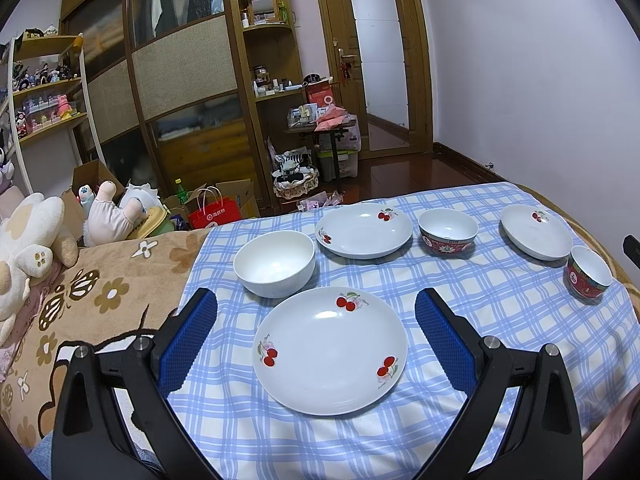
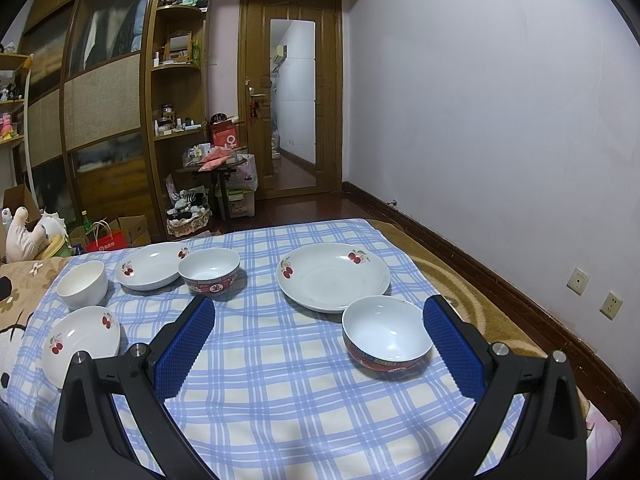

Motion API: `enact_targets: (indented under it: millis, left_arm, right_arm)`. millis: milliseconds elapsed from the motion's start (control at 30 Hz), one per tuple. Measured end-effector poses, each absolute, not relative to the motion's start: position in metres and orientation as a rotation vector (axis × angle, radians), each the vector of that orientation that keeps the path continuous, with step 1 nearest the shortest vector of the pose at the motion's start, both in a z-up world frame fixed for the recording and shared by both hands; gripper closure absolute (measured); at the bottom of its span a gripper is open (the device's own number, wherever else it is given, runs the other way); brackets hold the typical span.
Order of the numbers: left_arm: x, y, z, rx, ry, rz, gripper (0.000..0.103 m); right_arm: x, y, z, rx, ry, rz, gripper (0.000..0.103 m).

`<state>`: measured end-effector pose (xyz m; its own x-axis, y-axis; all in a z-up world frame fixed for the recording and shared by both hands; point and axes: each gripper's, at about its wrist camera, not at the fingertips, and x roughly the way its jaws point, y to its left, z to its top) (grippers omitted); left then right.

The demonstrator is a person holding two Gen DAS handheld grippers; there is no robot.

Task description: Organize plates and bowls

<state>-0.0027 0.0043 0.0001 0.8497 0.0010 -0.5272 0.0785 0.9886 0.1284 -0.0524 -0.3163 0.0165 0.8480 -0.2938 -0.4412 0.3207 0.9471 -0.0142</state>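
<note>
Left wrist view: the left gripper (image 1: 316, 312) hangs with its blue pads spread wide and nothing between them but air above a cherry plate (image 1: 330, 350), which lies flat on the blue checked cloth (image 1: 500, 312) just below and between the fingers. A plain white bowl (image 1: 275, 263) stands upright just beyond the plate to the left. Farther off are a second cherry plate (image 1: 364, 230), a red-patterned bowl (image 1: 448, 231) right of it, a third cherry plate (image 1: 537, 231) at far right, and a small red bowl (image 1: 589, 273) nearest the right edge.

Right wrist view: the right gripper (image 2: 319, 320) is likewise wide apart and empty. A red-patterned bowl (image 2: 386, 337) sits upright close inside its right finger, though whether they touch is unclear. A large cherry plate (image 2: 333, 276) lies just beyond that bowl. Another red bowl (image 2: 209, 270) stands far left of centre, against a cherry plate (image 2: 151, 265).
</note>
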Motion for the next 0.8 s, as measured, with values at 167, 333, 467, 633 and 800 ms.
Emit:
enact_targets:
  millis: [167,333,467,633,800]
  left_arm:
    - [-0.0030,0.0045,-0.0002,0.148,0.557,-0.039,0.005]
    - [-0.0029,0.0038,-0.0003,0.148,0.556,-0.040,0.005]
    - [-0.0028,0.0039,-0.0003,0.148,0.557,-0.040,0.005]
    - [-0.0027,0.0038,-0.0003,0.149,0.557,-0.040,0.005]
    - [-0.0027,0.0051,-0.0005,0.148,0.559,-0.038,0.005]
  right_arm:
    - [-0.0525,-0.3165,0.0165,0.061,0.455,-0.320,0.000]
    - [-0.0526,-0.3154,0.0163,0.058,0.455,-0.318,0.000]
    - [-0.0525,-0.3160,0.0163,0.063,0.455,-0.319,0.000]
    - [-0.0527,-0.3153,0.0168,0.065,0.455,-0.319,0.000]
    - [-0.0524,-0.3158,0.0167,0.062,0.456,-0.317,0.000]
